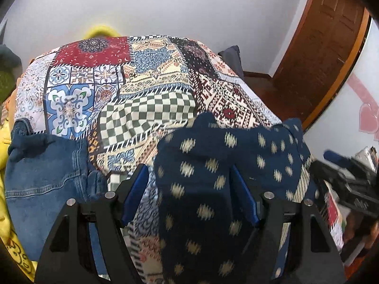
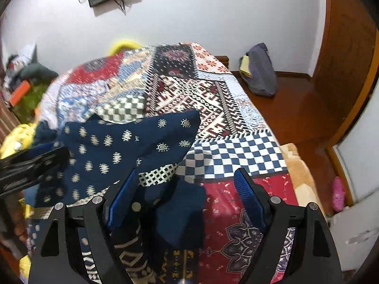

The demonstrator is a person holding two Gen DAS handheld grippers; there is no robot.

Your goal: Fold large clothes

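Observation:
A navy garment with cream dot motifs (image 1: 213, 177) lies bunched on a bed covered by a patchwork bedspread (image 1: 146, 87). My left gripper (image 1: 189, 189) is open, its jaws wide, with the garment draped between the fingers (image 1: 136, 191) and over the right one. In the right wrist view the same garment (image 2: 123, 146) spreads to the left. My right gripper (image 2: 187, 198) is open, its blue-padded fingers (image 2: 248, 196) wide apart over a dark blue fold of cloth (image 2: 182, 215). The left gripper body (image 2: 30, 165) shows at the left edge.
Blue jeans (image 1: 45, 172) lie at the left of the bed beside yellow cloth (image 1: 4, 146). A grey bag (image 2: 260, 71) stands on the wooden floor by the wall. A wooden door (image 1: 319, 37) is at the right. A tan blanket (image 2: 298, 165) hangs off the bed edge.

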